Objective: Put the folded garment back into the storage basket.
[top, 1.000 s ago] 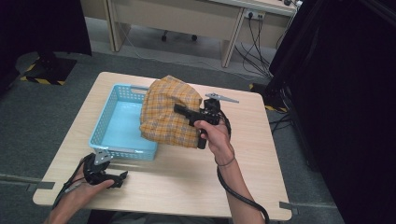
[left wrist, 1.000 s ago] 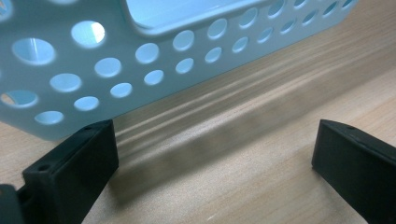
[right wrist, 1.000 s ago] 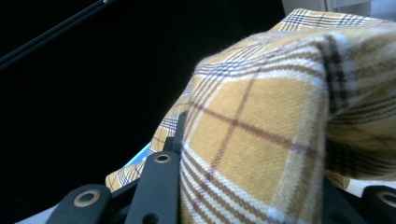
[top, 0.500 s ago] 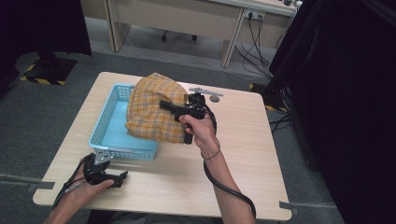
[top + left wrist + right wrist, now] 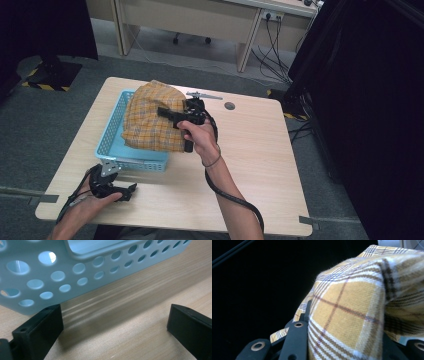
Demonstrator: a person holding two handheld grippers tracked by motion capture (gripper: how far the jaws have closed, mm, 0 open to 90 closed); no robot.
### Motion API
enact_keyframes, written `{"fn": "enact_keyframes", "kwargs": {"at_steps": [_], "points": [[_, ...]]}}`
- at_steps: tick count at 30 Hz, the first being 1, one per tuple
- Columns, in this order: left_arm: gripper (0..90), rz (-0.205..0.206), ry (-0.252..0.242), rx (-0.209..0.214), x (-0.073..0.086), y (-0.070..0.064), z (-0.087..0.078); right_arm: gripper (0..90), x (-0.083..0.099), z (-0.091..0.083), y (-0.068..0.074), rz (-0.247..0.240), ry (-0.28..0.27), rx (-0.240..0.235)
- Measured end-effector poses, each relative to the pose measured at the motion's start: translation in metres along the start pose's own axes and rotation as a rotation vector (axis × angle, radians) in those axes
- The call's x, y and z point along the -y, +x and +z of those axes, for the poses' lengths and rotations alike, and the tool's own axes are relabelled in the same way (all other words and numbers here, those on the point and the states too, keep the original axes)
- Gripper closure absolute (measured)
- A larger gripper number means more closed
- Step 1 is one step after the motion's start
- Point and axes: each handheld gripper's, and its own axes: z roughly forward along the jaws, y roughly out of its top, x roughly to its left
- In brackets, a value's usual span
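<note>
Draped over the blue basket (image 5: 112, 145), a yellow plaid cloth (image 5: 150, 120) is held up by the right gripper (image 5: 172, 114), whose fingers are closed on a fold of the fabric. In the right gripper view the cloth (image 5: 352, 312) is seen pinched just above one black finger (image 5: 295, 340), with the weave bulging up and over to the right and a dark background behind it. The bulk of the cloth is seen hanging over the basket's far and right parts, with its lower hem reaching the near right rim; the basket stands on the left half of the table (image 5: 260, 165), nearer the far edge than the near one. The right hand (image 5: 200, 137) is wrapped around the gripper's handle above the middle of the table, and a black cable (image 5: 230, 197) is trailed from it toward the near edge.

The left gripper (image 5: 131, 190) is rested on the table near the near left corner, just in front of the basket's near wall, and is gripped by the left hand (image 5: 82, 207). Its fingers (image 5: 37, 327) are spread wide with nothing between them. In the left gripper view the basket's perforated wall (image 5: 75, 272) is seen just beyond the left finger, with bare wood between the two fingers. A small round grey cap (image 5: 229, 106) is set into the table near the far edge.
</note>
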Motion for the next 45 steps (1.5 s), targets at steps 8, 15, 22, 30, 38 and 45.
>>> {"fn": "enact_keyframes", "kwargs": {"at_steps": [8, 15, 22, 30, 38, 45], "points": [[0.0, 0.0, 0.0, 0.0, 0.0, 0.0, 0.0, 70.7, -0.001, 0.022, 0.008, 0.002, 0.02, -0.007], [0.0, 0.0, 0.0, 0.0, 0.0, 0.0, 0.0, 70.5, 0.002, 0.037, 0.01, 0.002, 0.038, -0.008], [0.0, 0.0, 0.0, 0.0, 0.0, 0.0, 0.0, 70.3, 0.005, 0.051, 0.005, 0.015, 0.057, 0.003], [0.0, 0.0, 0.0, 0.0, 0.0, 0.0, 0.0, 70.2, 0.01, 0.062, 0.002, 0.026, 0.072, 0.013], [0.0, 0.0, 0.0, 0.0, 0.0, 0.0, 0.0, 69.9, 0.014, 0.073, -0.007, 0.046, 0.09, 0.038], [0.0, 0.0, 0.0, 0.0, 0.0, 0.0, 0.0, 69.4, 0.016, 0.078, -0.01, 0.053, 0.1, 0.052]]}}
